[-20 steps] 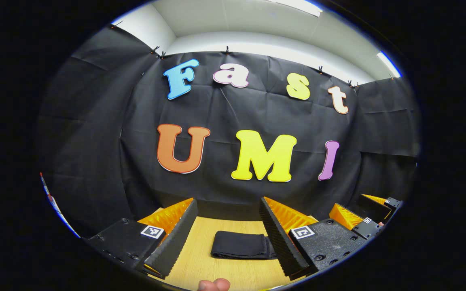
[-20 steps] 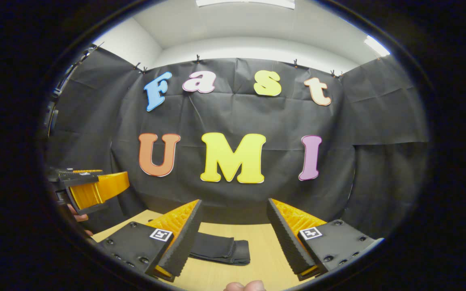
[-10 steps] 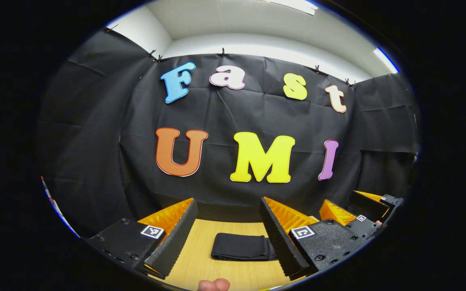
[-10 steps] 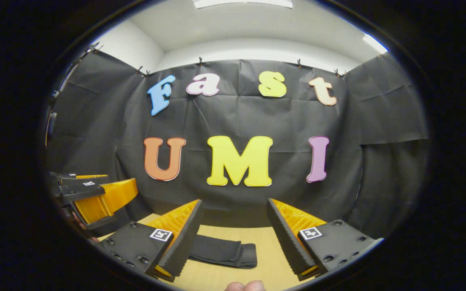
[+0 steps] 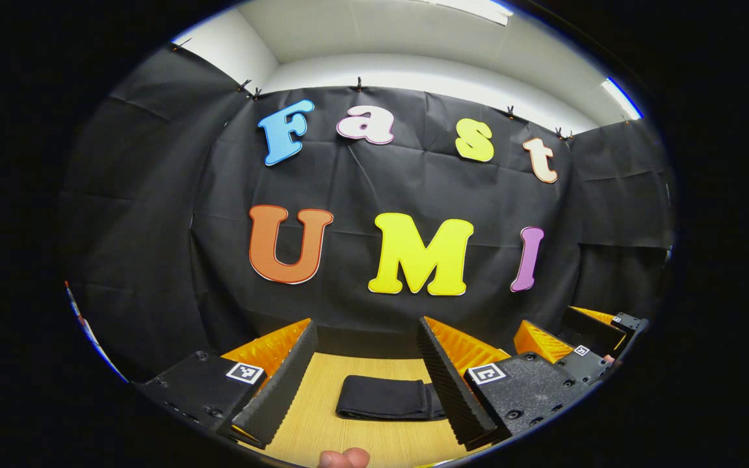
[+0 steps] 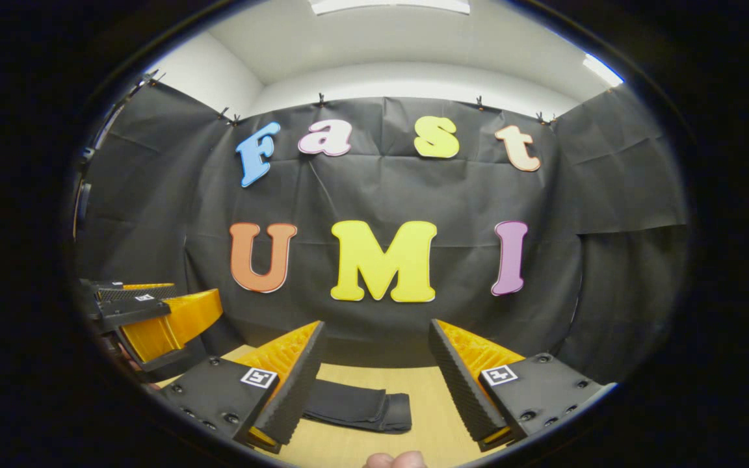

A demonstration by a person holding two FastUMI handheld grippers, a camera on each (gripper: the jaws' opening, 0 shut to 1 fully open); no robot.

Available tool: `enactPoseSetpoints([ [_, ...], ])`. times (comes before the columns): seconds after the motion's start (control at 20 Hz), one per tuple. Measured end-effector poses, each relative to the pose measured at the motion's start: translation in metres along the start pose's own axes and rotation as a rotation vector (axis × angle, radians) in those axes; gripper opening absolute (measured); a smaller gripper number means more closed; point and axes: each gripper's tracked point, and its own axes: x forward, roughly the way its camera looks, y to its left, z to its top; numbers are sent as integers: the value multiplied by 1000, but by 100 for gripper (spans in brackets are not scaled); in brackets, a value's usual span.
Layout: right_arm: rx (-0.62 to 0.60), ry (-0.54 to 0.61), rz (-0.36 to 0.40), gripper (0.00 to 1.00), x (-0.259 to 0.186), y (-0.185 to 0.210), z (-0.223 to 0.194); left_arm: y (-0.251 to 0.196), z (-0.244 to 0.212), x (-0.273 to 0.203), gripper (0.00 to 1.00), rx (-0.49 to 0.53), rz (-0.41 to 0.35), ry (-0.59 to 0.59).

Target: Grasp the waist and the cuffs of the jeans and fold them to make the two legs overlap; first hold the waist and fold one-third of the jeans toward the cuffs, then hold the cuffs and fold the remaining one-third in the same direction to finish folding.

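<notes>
Ribbed, foam-like pads line the inner faces of the left gripper [image 5: 365,374]; its jaws stand wide apart and hold nothing. Each finger base carries a small square black-and-white marker tag; the pattern is no readable writing. Backing the pads are ridged plastic wedges bolted to flat plates with visible screw heads.

The jeans [image 5: 387,398] lie on the table [image 5: 322,422] beyond and between these fingers, not touched by either. They are dark, matte fabric, folded into a compact flat oblong bundle with layered edges at its right end. The right finger hides that end in part.

The right gripper [image 6: 374,374] likewise has its jaws wide and empty. In the right gripper view the jeans [image 6: 361,408] sit just beyond its left finger, which covers their near end; the stacked fold edges show at the free end.

The table is light wood-grain board. A fingertip [image 5: 343,457] of the holding hand shows at the bottom edge, nearer than the jeans. In the left gripper view the right gripper [image 5: 582,341] appears to the right of the jeans, well apart from them. In the right gripper view the left gripper [image 6: 153,312] hangs left of the jeans, above table level. Behind the jeans hangs black creased cloth, clipped along its top edge below a white wall.
</notes>
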Motion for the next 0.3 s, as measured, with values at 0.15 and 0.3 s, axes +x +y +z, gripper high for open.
enactPoseSetpoints([
  [0.15, -4, -4, 5, 100, 0, 3, 1, 3, 1, -1, 98, 0, 4, 0],
  [0.3, -2, 3, 11, 98, -3, 6, -1, 3, -2, -2, 100, 2, 7, 5],
])
